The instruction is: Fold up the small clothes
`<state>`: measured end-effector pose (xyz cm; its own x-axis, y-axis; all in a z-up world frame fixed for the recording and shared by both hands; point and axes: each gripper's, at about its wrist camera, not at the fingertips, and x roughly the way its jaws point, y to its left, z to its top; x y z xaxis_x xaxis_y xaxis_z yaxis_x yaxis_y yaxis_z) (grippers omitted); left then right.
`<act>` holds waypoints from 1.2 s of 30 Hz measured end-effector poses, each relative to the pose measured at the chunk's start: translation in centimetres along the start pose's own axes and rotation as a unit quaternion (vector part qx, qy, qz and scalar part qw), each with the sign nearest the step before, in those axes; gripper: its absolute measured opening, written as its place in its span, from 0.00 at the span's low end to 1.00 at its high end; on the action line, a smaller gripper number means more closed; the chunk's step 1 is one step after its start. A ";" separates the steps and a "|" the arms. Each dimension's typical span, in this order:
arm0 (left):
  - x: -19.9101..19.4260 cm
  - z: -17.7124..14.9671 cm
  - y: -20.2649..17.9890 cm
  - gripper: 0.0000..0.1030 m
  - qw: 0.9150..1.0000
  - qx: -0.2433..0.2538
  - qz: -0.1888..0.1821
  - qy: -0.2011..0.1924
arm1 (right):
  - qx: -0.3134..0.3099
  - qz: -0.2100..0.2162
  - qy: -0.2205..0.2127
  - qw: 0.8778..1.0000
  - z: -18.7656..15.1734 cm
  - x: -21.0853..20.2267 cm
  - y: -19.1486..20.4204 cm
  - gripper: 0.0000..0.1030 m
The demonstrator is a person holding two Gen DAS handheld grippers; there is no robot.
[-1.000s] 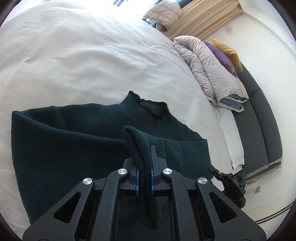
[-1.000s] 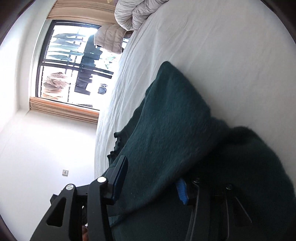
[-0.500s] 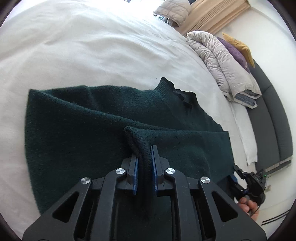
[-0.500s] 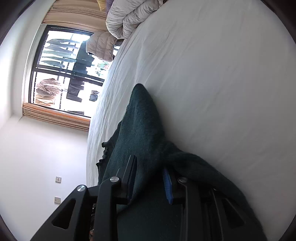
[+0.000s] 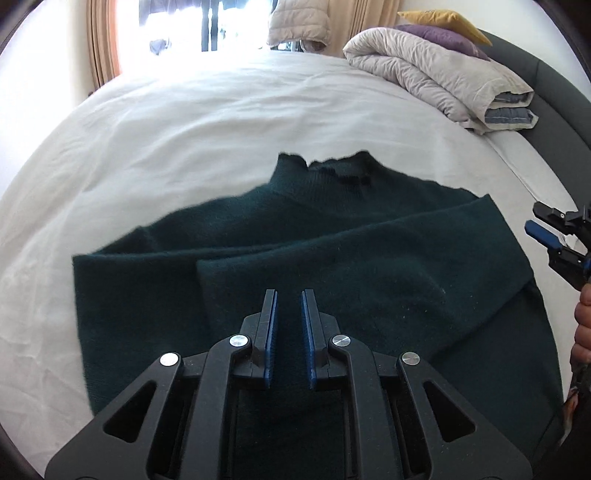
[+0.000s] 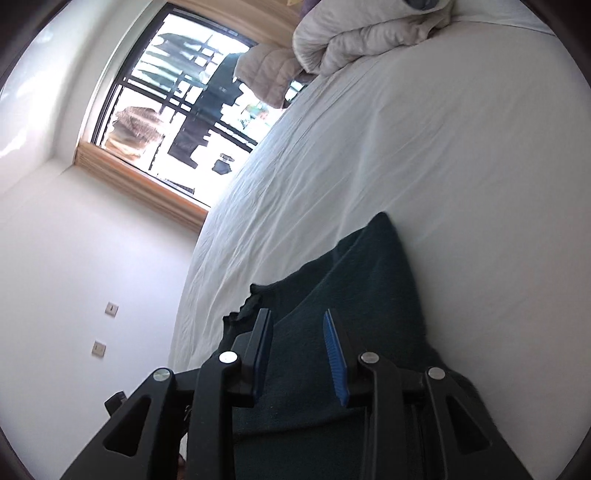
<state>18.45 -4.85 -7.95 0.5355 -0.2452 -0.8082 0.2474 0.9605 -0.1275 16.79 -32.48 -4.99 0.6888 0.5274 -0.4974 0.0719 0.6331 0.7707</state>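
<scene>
One dark green sweater [image 5: 332, 266] lies on the white bed [image 5: 184, 122], collar toward the window, with both sleeves folded across its chest: the left sleeve ends just ahead of the left tongs, the right one slants down from the shoulder near the bed's edge. In the right wrist view the same sweater [image 6: 354, 295] fills the lower middle, its folded edge running up to a point on the sheet [image 6: 406, 147].

Two tongs show. The left tongs [image 5: 289, 325] hover over the sweater with a narrow gap between the blue pads and nothing pinched; half a second ago they were pinching a fold of the sleeve, which now lies flat. The right tongs [image 6: 297, 339] are spread and opening a little, with the knit behind them but no cloth pressed by either pad; a second ago a thick fold of sweater stood between them. They also appear at the right edge of the left view [image 5: 554, 236], above one hand [image 5: 583, 325].

Farther off: one folded grey quilt [image 5: 436, 70], two cushions, purple [image 5: 439, 35] and yellow [image 5: 439, 16], one pale padded jacket [image 5: 299, 22] by the window [image 6: 177, 92], and two wall sockets [image 6: 105, 328].
</scene>
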 end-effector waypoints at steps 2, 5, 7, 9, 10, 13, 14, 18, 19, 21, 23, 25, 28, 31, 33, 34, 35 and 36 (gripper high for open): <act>0.2 -0.5 -0.1 0.12 1.000 0.000 0.006 -0.013 | -0.003 -0.014 0.027 1.000 -0.2 2.4 -0.4 0.32; 0.1 -0.7 -0.2 0.12 1.000 0.002 -0.003 -0.017 | 0.005 -0.054 0.042 0.998 -0.4 4.5 -2.7 0.24; 0.2 -0.7 0.1 0.12 1.000 -0.004 -0.014 -0.015 | 0.024 -0.065 0.028 0.997 -0.5 4.4 -5.2 0.00; -0.1 -0.7 0.5 0.12 0.999 -0.019 -0.026 -0.017 | 0.056 -0.039 0.003 0.998 -0.8 3.1 -7.7 0.00; -0.3 -0.8 0.6 0.12 0.999 -0.024 -0.029 -0.020 | 0.062 -0.048 -0.007 0.997 -0.6 2.7 -8.2 0.00; 0.2 -0.7 0.6 0.12 0.999 -0.030 -0.035 -0.022 | 0.054 -0.092 -0.037 0.994 0.3 1.5 -9.4 0.00; 0.4 -0.8 0.5 0.12 0.999 -0.029 -0.037 -0.024 | 0.070 -0.085 -0.039 0.993 0.6 1.2 -10.3 0.00; 1.1 -1.2 0.6 0.12 0.998 -0.023 -0.046 -0.039 | 0.051 -0.142 -0.063 0.987 1.3 -1.1 -9.4 0.02; 1.2 -1.4 0.9 0.13 0.997 -0.028 -0.055 -0.044 | 0.050 -0.133 -0.076 0.987 1.2 -2.2 -9.2 0.02; 1.4 -1.7 1.6 0.13 0.995 -0.045 -0.075 -0.051 | 0.057 -0.100 -0.094 0.989 0.2 -4.5 -8.3 0.05; 1.8 -1.8 2.1 0.12 0.992 -0.063 -0.093 -0.052 | 0.054 -0.051 -0.079 0.994 -1.7 -5.1 -6.5 0.36; 2.0 -1.8 2.5 0.12 0.990 -0.073 -0.106 -0.053 | 0.039 -0.037 -0.038 0.998 -4.2 -4.2 -4.5 0.53; 2.1 -1.9 2.8 0.12 0.988 -0.084 -0.120 -0.054 | 0.077 -0.032 -0.013 0.996 -6.6 -3.2 -4.8 0.54; 2.2 -2.0 2.7 0.12 0.987 -0.088 -0.123 -0.055 | 0.136 -0.027 -0.024 0.990 -6.6 -2.3 -7.1 0.50; 2.3 -1.9 2.5 0.12 0.987 -0.086 -0.121 -0.057 | 0.159 -0.010 -0.046 0.986 -5.6 -2.2 -8.2 0.49; 2.3 -1.9 2.5 0.12 0.987 -0.086 -0.122 -0.058 | 0.172 -0.005 -0.061 0.983 -5.0 -2.3 -8.7 0.48; 2.3 -2.0 2.6 0.12 0.987 -0.087 -0.123 -0.059 | 0.186 0.002 -0.076 0.980 -4.4 -2.5 -9.3 0.45; 2.3 -2.0 2.7 0.12 0.986 -0.089 -0.126 -0.059 | 0.199 0.006 -0.088 0.976 -4.0 -2.6 -10.1 0.42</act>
<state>18.72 -2.56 -11.34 0.5677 -0.4833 -0.6665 0.2452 0.8721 -0.4235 11.42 -38.01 -13.06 0.8023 0.4060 -0.4376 0.3130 0.3380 0.8876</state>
